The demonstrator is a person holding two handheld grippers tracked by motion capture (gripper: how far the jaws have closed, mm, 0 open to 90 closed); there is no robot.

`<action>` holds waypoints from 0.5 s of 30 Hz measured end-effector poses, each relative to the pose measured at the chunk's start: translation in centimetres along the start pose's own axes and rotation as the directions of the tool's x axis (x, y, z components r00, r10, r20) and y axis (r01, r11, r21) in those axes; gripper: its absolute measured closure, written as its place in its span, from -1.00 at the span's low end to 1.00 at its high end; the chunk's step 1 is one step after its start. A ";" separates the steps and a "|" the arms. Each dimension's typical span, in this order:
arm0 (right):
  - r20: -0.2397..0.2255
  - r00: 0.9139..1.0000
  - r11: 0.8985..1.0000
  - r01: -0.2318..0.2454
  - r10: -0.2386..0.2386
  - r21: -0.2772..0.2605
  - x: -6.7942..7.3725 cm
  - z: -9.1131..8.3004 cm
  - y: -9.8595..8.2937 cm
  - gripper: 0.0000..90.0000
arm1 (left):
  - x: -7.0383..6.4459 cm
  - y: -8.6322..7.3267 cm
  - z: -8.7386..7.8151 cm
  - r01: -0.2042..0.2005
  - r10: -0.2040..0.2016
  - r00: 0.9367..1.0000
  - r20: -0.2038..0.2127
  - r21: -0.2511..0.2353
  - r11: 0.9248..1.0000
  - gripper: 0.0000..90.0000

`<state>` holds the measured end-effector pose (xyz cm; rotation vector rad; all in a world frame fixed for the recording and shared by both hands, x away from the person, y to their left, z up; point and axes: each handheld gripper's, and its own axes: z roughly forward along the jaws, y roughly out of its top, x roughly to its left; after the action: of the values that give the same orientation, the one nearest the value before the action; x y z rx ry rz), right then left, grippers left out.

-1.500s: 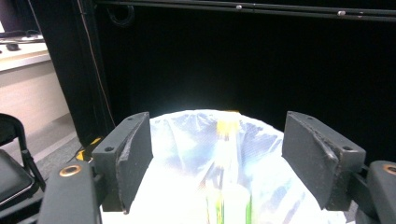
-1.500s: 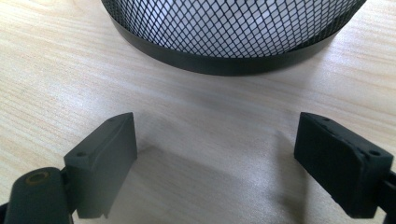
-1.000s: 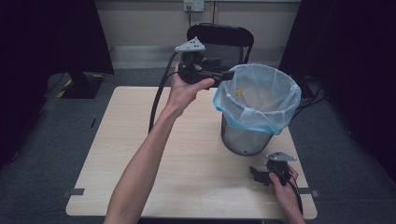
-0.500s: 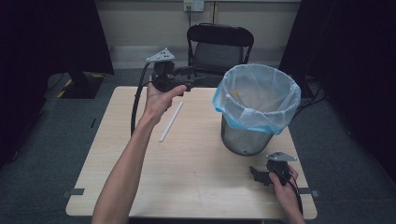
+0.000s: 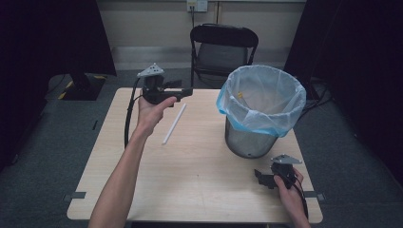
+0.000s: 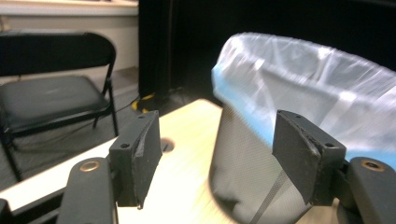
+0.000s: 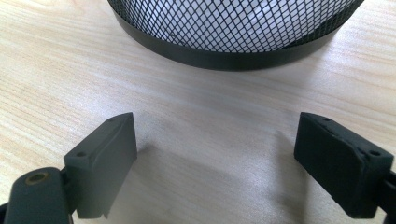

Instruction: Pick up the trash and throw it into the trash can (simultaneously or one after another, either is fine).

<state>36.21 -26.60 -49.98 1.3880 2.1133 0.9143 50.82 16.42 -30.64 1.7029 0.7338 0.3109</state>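
Overhead, the left gripper [image 5: 186, 92] hangs in the air above the far left part of the table [image 5: 199, 185], its jaws wide apart and empty. A white straw [image 5: 174, 123] lies flat on the wood just near of it, well left of the mesh bin [image 5: 259, 111] with its pale blue liner [image 5: 285, 126]. The right gripper [image 5: 260, 178] rests low at the near right edge, just near of the bin's base, jaws also spread with nothing between them.

Judging from this, the straw is thin and lies flush on the table, so a grab could slip off it or flick it away if the jaws come down off-centre or scrape the wood. A sweeping arm could also nudge the light bin and tip it.

Something small and yellowish [image 5: 240, 95] sits inside the liner, too small to identify. The left gripper view is motion-blurred, softening the bin's outline. A folding chair [image 5: 223, 45] stands beyond the far edge.
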 end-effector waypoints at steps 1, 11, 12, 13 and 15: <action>0.000 1.000 1.000 0.000 0.000 0.000 0.0 0.0 0.0 -0.72 | 0.0 0.0 0.0 0.000 0.000 1.000 0.000 0.000 1.000 -0.26; 0.000 1.000 1.000 0.000 0.000 0.000 0.0 0.0 0.0 -0.73 | 3.4 -4.7 -1.9 0.054 -0.038 0.987 -0.154 0.105 0.993 -0.22; 0.000 1.000 1.000 0.000 0.000 0.000 0.0 0.0 0.0 -0.73 | 3.7 -5.1 -2.0 0.057 -0.038 0.985 -0.170 0.109 0.992 -0.22; 0.000 1.000 1.000 0.000 0.000 0.000 0.0 0.0 0.0 -0.73 | 3.7 -5.1 -2.0 0.057 -0.038 0.985 -0.170 0.109 0.992 -0.22; 0.000 1.000 1.000 0.000 0.000 0.000 0.0 0.0 0.0 -0.73 | 4.2 -6.4 -2.0 0.077 -0.049 0.977 -0.209 0.132 0.988 -0.22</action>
<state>36.21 -26.60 -49.99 1.3881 2.1132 0.9142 51.02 21.24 -36.93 1.7917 0.9792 0.4032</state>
